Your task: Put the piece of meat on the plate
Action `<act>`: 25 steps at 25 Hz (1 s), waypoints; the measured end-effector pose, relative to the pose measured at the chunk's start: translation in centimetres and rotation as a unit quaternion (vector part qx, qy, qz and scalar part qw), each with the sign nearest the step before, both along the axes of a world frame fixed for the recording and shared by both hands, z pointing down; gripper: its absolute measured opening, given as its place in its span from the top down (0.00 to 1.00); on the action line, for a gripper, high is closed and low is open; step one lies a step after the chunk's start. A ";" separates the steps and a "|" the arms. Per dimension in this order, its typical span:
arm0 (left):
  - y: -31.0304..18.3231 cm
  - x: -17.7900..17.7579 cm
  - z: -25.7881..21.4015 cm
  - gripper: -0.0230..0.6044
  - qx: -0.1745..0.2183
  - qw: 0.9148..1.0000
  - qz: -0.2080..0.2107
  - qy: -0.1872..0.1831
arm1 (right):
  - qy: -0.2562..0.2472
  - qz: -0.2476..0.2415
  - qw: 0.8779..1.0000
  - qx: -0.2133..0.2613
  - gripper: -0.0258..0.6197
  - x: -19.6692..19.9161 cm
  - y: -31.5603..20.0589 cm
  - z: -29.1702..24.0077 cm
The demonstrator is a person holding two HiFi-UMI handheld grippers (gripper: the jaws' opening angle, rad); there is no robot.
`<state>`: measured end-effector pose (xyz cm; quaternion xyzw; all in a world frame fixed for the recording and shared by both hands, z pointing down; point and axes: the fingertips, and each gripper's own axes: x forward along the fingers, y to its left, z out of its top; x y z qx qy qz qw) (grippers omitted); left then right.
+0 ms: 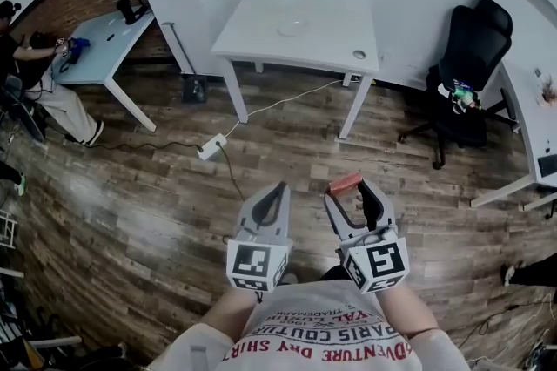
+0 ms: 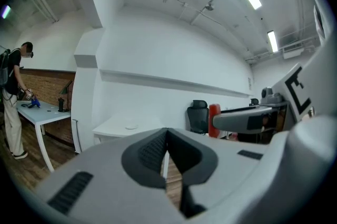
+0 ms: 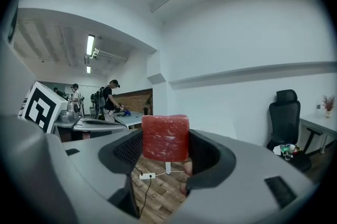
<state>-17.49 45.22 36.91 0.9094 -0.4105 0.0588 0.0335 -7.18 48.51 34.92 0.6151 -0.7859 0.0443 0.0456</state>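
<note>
right gripper view has the right gripper clamped on the piece of meat, left gripper closed and empty; mid-carry, i judge, next reaching the plate far at twelve o'clock.

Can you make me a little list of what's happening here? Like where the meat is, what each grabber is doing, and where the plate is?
meat: red piece of meat, pinched between the right gripper's jaws
right gripper: shut on the piece of meat, held up over the wood floor
left gripper: jaws together, nothing between them
plate: on the white table ahead, far from both grippers
job so far: meat not yet on the plate
</note>
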 end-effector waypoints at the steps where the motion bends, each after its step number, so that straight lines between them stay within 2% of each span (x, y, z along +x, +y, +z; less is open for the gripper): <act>1: -0.6 -0.4 0.3 0.95 -0.004 1.000 0.001 0.001 | 0.000 0.000 1.000 -0.006 0.53 -0.4 -0.6 0.4; 5: -3.5 -1.0 1.3 0.95 -0.021 1.000 -0.007 0.011 | 0.000 -0.010 0.999 -0.041 0.53 -0.8 -3.7 2.0; 10: -8.6 0.8 2.0 0.95 -0.023 0.999 -0.026 0.003 | -0.016 -0.035 0.998 -0.050 0.53 1.1 -9.3 3.3; 15: -15.3 5.6 1.8 0.95 -0.027 0.999 -0.041 -0.013 | -0.020 -0.061 0.997 -0.044 0.53 5.6 -16.5 2.9; 19: -21.5 9.9 0.9 0.95 -0.026 0.998 -0.056 -0.009 | -0.019 -0.080 0.996 -0.046 0.53 9.9 -22.9 2.3; 25: -29.4 15.3 0.9 0.95 -0.027 0.997 -0.071 -0.013 | -0.015 -0.084 0.995 -0.048 0.53 15.8 -31.3 2.4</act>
